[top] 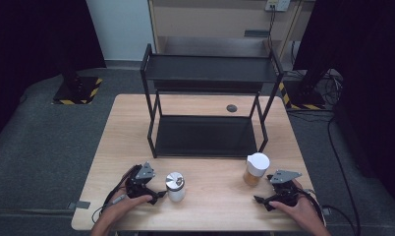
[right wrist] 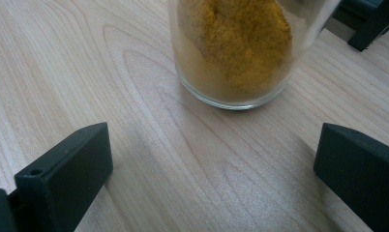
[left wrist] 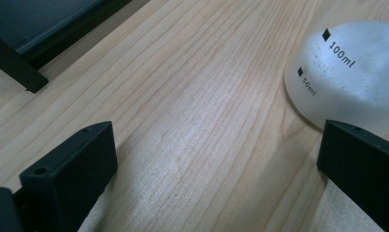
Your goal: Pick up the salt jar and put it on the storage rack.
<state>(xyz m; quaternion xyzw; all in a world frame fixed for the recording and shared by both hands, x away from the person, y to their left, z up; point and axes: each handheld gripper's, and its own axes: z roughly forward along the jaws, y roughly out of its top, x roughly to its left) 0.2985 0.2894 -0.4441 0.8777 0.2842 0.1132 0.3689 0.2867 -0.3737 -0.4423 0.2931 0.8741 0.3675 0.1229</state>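
The fingers of both grippers stand spread wide with nothing between them. The left gripper (top: 158,195) rests near the front edge of the table (top: 205,216), its open end turned toward the white bottle (top: 175,187) just beside it; in the left gripper view that bottle (left wrist: 350,72), frosted and printed with volume marks, sits just past the right finger (left wrist: 362,169), off the line between the 2 fingers. The right gripper (top: 261,201) lies toward the front right corner, near the spice jar (top: 256,169) with its white lid; in the right gripper view the jar (right wrist: 241,48), holding yellow-orange powder, stands ahead of the fingers and a little apart from them.

Judging by the layout, the work looks to be at its very start: neither container is gripped or lifted, and both stand upright on the table in front of the black rack (top: 208,105). Both of the rack's 2 shelves look bare, so if the containers are meant to go there, every step is left: closing on each, lifting, placing.

A small dark disc (top: 231,108) lies near the back edge, behind the rack. The rack's front posts and the upper shelf overhanging the lower one are the likeliest obstacles on the way in.
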